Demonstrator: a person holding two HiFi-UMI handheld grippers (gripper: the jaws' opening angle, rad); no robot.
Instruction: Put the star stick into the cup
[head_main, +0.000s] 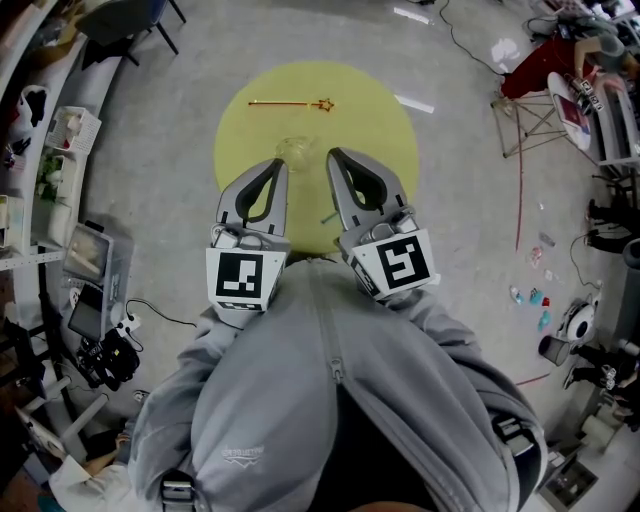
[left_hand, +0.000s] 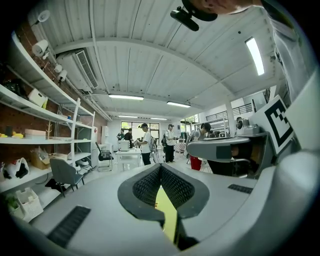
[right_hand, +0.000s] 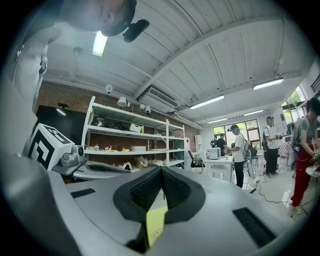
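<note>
I see one yellow round table (head_main: 385, 140); one star stick (head_main: 290, 103) at its far edge; one clear cup (head_main: 295, 148) mid-table; two grippers, left gripper (head_main: 278, 163) and right gripper (head_main: 335, 155), over its near side, jaws together, empty.

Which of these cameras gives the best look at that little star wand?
The head view: the star stick lies whole on the yellow round surface, star end rightward. Both gripper views look out at the room, showing just a yellow sliver between their jaws, no stick.
</note>
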